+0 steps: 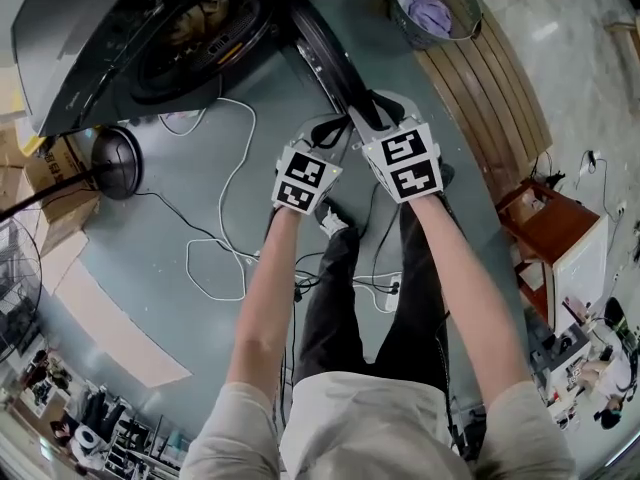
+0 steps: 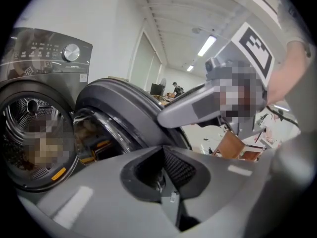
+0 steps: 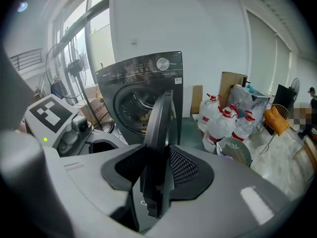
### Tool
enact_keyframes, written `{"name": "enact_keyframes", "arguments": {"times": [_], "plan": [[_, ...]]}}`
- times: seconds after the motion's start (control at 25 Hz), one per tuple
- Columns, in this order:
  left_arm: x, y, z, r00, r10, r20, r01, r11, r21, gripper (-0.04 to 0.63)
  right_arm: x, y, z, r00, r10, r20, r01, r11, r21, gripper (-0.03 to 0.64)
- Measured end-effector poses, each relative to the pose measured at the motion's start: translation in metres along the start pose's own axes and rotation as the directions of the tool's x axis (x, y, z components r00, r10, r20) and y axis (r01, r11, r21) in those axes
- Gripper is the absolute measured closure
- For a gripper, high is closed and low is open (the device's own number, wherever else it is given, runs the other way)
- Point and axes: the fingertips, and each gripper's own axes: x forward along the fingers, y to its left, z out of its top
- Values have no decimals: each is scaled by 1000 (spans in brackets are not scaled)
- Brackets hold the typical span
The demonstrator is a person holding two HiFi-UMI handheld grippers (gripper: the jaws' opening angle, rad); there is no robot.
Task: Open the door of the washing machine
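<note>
right gripper (image 3: 157, 168): clamped on the free edge of the door (image 3: 161, 114). its ribbed black pads (image 3: 184, 166) press on both faces.

left gripper (image 2: 166, 168): jaws closed together with nothing between them. it sits just beside the right one and is not on the door.

door: dark, round, with a thick moulded rim. it is seen edge-on from the right gripper and stands well swung out from the washing machine (image 3: 139, 78).

judgement: the latch is released and the task is largely done. at most a little more swing remains, then letting go.

machine: glossy dark grey cabinet with 1 silver dial (image 3: 162, 63). the perforated steel drum (image 3: 134, 102) is exposed.

beyond: clear plastic water bottles (image 3: 224, 125) stand by the wall.
</note>
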Motion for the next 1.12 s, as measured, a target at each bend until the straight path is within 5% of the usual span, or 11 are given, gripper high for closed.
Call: {"name": "enact_keyframes", "arguments": {"times": [0.52,1.12], "plan": [[77,-13,38,994,99,-46,-102,992,-71,538,-6,-80,3,995,100,-19,-101,989,-107,479],[152,-15,87,969,233,-88,-245,952,-182,538,-4,-163,19,979,192,-63,-201,954,-221,480]]}}
